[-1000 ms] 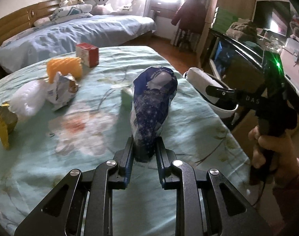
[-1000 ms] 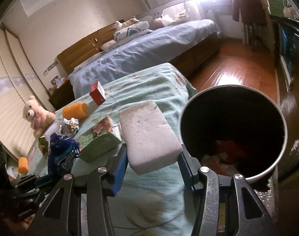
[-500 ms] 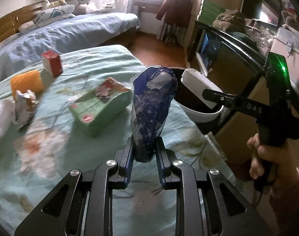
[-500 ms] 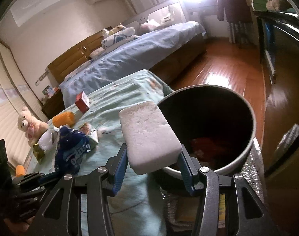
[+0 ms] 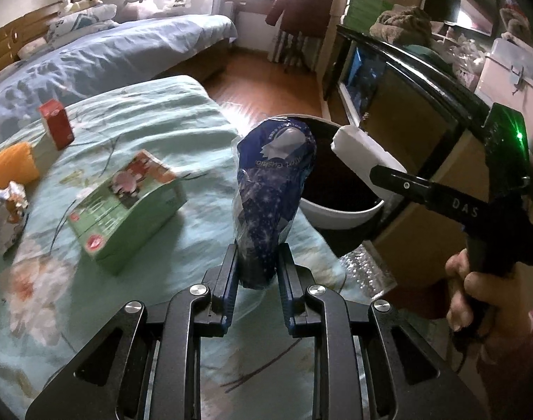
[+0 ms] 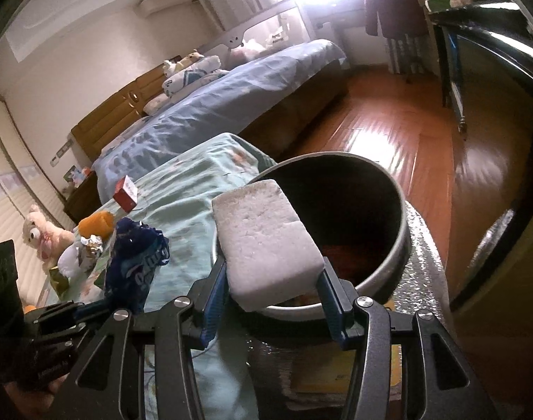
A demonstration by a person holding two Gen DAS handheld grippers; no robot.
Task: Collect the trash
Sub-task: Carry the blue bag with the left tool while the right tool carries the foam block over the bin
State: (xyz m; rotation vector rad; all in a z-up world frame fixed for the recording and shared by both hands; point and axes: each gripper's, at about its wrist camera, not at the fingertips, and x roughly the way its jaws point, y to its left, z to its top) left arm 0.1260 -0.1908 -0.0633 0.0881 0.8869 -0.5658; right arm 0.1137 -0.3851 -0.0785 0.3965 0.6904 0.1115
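2 pieces of trash are shown in transit toward the bin [image 6: 401, 241], which stands on the floor just beyond the bench's near right corner. A blue crinkled wrapper [image 5: 275, 189] is pinched at its lower end by the fingers of the left gripper [image 5: 256, 274], set narrow, and is carried above the right edge of the bench [image 5: 154, 119]. A white foam block [image 6: 263, 241] is clamped across its width by the fingers of the right gripper [image 6: 271, 302], set about half wide, with its far end already over the bin's rim.

The wrapper is judged light, thin and slippery; since it stands upright from a low pinch, some stiffness or trapped air is inferred. A firm hold on a bunched part is advised, as a single film layer could slide free. The foam block is judged very light and soft; its rough faces should grip well, and it is best taken across the short sides, as shown, without hard squeezing.

4 further items are left on the bench toward its far left side: a green carton [image 5: 126, 206], a red box [image 5: 56, 124], an orange piece [image 5: 11, 168] and a crumpled foil wrapper [image 5: 7, 199].
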